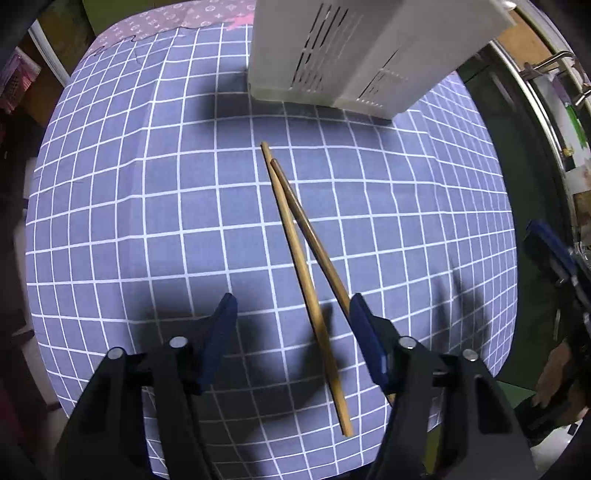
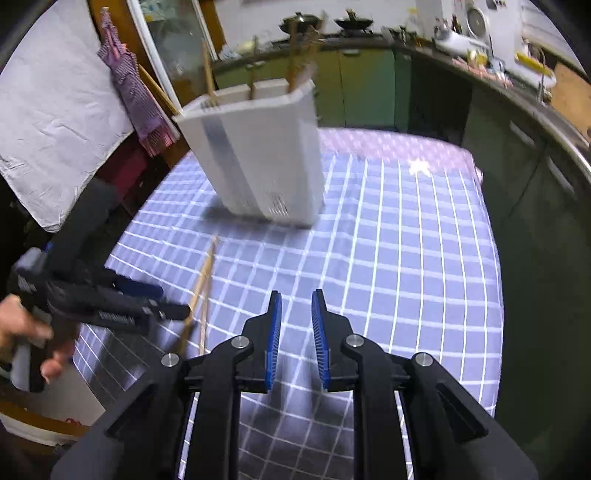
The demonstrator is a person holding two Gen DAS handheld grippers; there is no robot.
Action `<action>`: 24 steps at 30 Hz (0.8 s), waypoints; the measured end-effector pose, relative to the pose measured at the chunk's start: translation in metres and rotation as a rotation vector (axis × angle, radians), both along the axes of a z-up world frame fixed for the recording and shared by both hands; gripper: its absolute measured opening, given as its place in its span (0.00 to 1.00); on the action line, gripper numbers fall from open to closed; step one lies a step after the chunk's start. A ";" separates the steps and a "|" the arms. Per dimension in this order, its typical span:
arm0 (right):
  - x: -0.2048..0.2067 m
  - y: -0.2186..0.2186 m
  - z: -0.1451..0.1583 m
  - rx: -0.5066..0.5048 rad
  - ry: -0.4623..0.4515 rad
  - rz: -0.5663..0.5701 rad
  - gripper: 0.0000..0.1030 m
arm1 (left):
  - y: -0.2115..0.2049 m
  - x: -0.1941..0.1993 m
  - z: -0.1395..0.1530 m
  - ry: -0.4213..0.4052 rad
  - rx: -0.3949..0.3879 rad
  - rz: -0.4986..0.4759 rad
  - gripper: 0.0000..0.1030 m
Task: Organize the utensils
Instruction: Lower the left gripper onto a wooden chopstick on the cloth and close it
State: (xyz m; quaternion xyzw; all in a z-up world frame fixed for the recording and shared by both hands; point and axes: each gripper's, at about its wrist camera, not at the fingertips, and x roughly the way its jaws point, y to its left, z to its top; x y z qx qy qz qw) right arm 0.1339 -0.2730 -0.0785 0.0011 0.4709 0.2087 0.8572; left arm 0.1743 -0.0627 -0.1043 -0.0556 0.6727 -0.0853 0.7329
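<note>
Home kitchen: green cabinets (image 2: pixel 365 85), woks (image 2: pixel 297 18) on counter.

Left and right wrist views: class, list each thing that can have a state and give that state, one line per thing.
Left gripper: open, jaws wide, holding nothing, over the chopsticks.
Right gripper: open, narrow gap, holding nothing.
Two wooden chopsticks: lying flat on the cloth, far tips together, near ends spread.
White slotted plastic utensil holder: standing on the table, sticks already inside.
Blue checked tablecloth: spread flat over the table.
</note>
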 end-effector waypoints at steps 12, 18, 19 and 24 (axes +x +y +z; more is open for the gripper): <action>0.004 -0.005 -0.020 0.003 0.054 0.006 0.17 | -0.018 0.013 -0.013 0.040 0.127 0.020 0.36; 0.003 -0.007 -0.021 0.009 0.062 0.010 0.18 | -0.022 0.019 -0.017 0.043 0.168 0.009 0.28; 0.002 -0.008 -0.021 0.008 0.063 0.009 0.18 | -0.024 0.021 -0.017 0.044 0.167 0.008 0.25; 0.002 -0.015 -0.024 0.011 0.073 0.003 0.18 | -0.027 0.022 -0.019 0.056 0.169 -0.006 0.11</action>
